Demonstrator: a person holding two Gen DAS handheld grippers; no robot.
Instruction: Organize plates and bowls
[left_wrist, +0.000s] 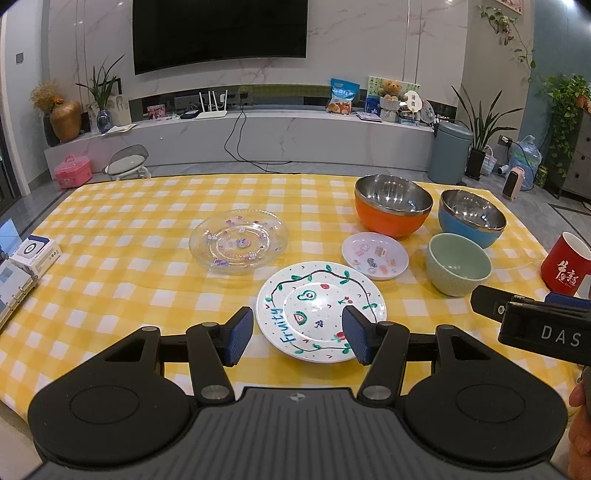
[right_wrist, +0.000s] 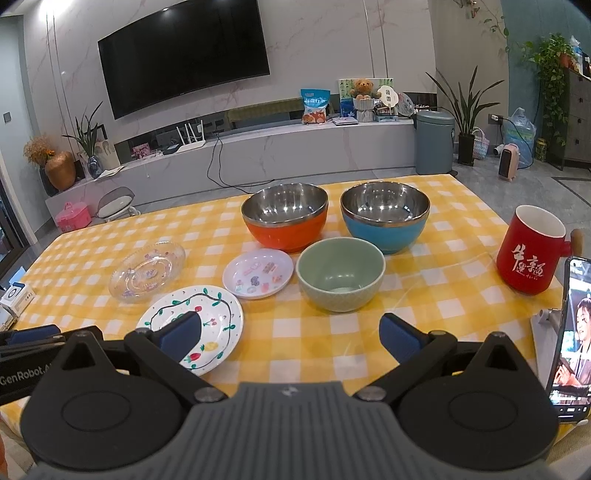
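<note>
White plate with painted fruit and vines reads "Fruity" in blue handwriting along its left rim. The other gripper's black body at the right edge of the left wrist view shows "DAS" – cut off by the frame; in the right wrist view a black body at the left edge reads "GenRobot.A", also cut. Red mug carries white Chinese brush characters – not legible enough to transcribe.

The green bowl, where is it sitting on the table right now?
The green bowl sits centre in the right wrist view, just in front of the orange bowl and blue bowl, right of the small sticker plate.
</note>
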